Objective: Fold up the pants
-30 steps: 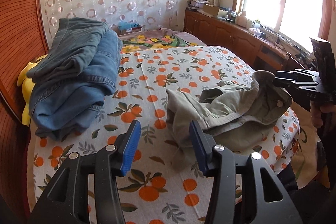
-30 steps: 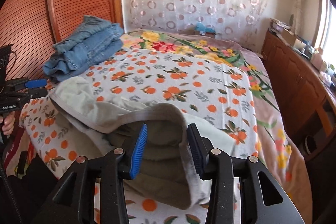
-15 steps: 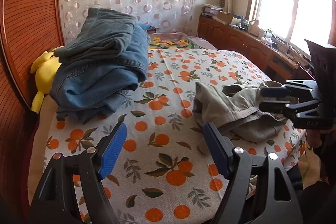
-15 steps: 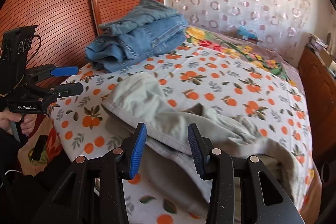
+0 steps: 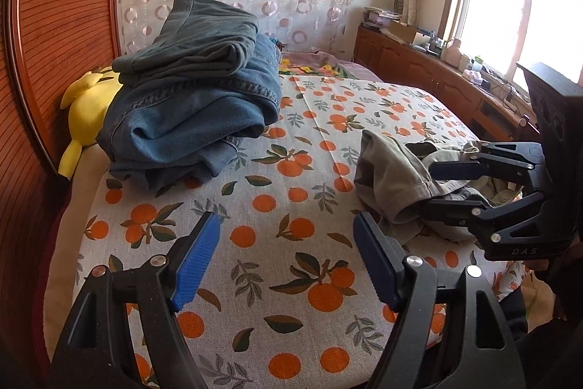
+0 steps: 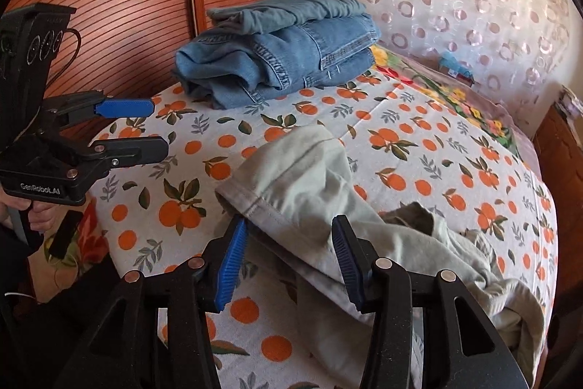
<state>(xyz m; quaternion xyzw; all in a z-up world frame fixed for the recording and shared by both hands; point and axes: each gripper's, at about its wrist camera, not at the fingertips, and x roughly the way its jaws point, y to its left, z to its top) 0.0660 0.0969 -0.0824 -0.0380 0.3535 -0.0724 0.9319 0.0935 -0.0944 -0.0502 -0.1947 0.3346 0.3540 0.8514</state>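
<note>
Right now I see khaki pants (image 6: 317,192) crumpled on the bed (image 6: 419,152) near folded jeans (image 6: 284,61). My right hand-held gripper (image 6: 288,261) is opening, pants hem between its jaws; my left hand-held gripper (image 5: 284,254) gapes, holding nothing.

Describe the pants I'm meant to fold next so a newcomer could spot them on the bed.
Start at the bed with the orange-print sheet. The folded jeans stack sits by the wooden headboard; nearer the bed's front edge lies a crumpled heap, the khaki pants. They alone are pale grey-green and unfolded, a hemmed leg between the opening right claw pads.
</note>
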